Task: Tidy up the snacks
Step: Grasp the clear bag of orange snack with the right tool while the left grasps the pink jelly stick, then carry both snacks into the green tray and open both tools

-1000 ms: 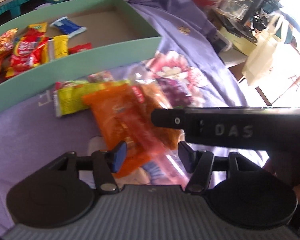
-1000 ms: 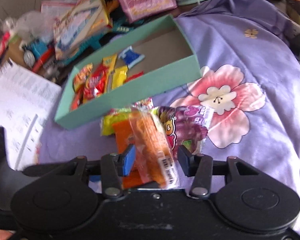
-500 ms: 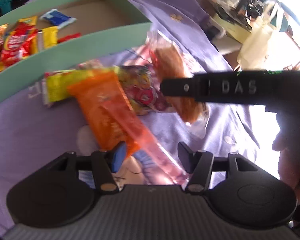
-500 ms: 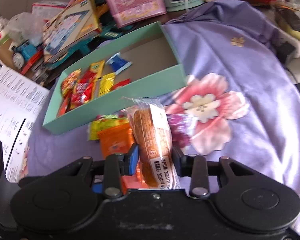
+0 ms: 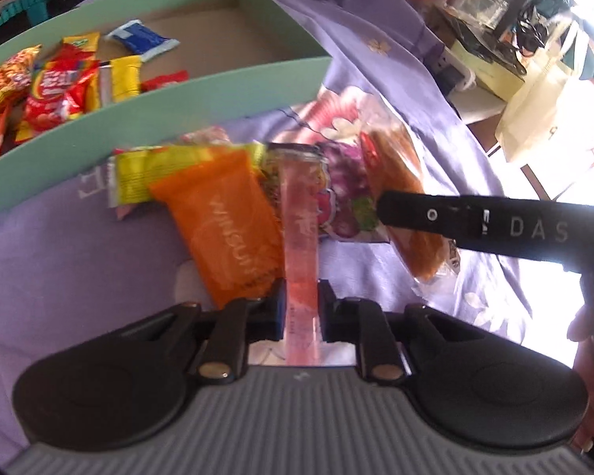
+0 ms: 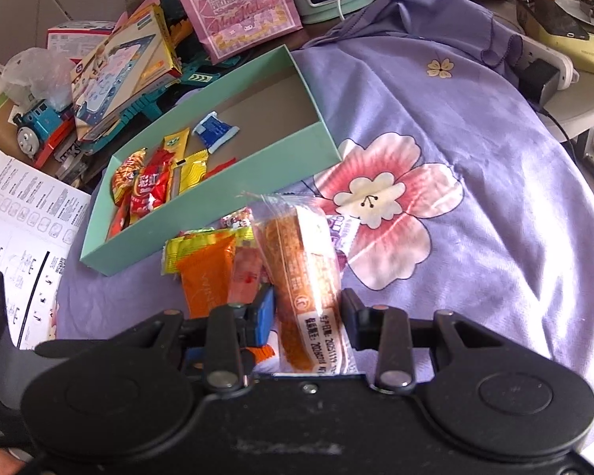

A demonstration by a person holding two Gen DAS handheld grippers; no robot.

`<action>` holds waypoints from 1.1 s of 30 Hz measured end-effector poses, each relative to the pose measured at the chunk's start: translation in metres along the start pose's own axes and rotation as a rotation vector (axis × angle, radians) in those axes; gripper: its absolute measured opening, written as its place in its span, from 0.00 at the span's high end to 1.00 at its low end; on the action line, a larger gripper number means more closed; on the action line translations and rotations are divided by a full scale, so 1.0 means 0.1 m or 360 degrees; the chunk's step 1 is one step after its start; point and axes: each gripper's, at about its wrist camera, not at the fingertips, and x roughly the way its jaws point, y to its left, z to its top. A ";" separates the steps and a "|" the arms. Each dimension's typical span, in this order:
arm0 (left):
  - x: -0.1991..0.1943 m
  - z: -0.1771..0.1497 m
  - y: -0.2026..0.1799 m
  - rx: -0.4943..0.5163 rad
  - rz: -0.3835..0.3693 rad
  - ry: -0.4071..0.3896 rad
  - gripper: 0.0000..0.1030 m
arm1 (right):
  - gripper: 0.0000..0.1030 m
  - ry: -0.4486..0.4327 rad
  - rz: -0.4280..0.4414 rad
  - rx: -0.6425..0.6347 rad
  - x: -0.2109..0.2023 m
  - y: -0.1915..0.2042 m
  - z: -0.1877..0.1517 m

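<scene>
Two snacks are being gripped at once, each by its near end. The left gripper [image 5: 300, 312] is being held fully closed on a thin pink jelly stick [image 5: 300, 213], the pads pinching its lower part; the stick's long axis is running straight away from the jaws, its far end pointing toward the mint-green box [image 5: 202, 103] and overlapping the purple grape-print packet [image 5: 342, 198]. The right gripper [image 6: 307, 314] is being held partly closed on a clear-wrapped orange-brown cake bar [image 6: 301, 261], which is filling the gap between the pads; its long axis is likewise running away from the jaws, the crimped far end pointing at the box's near wall. Both snacks are being kept just in front of the box, over the purple floral cloth [image 6: 475, 126], beside the orange packet [image 5: 225, 229] and the yellow-green packet [image 5: 146, 174] lying in the loose pile. Risks are being judged as follows: the jelly stick is slim and glossy and is being held near one end, so it could droop or slide out during a lift; the cake bar's wrapper is loose, so the grip may be taken on film only and the bar could swing. The two grippers are being worked close together, and a collision is likely if both are carried to the box at once. The left part of the box is already being crowded by red and yellow packets [image 6: 154, 182], so a drop there could spill over the wall.
</scene>
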 end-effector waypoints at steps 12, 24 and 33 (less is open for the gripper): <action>-0.27 0.23 0.20 -0.0027 0.0061 -0.0132 0.85 | 0.66 -0.0021 0.0036 -0.0077 0.05 0.25 0.16; -0.42 1.24 0.61 -0.0085 0.0111 -0.0314 0.85 | 0.66 -0.0151 0.0016 -0.0153 0.22 0.57 1.00; 0.09 2.11 0.92 -0.0150 0.0094 -0.0254 0.85 | 0.66 -0.0138 -0.0023 -0.0176 0.89 0.69 1.84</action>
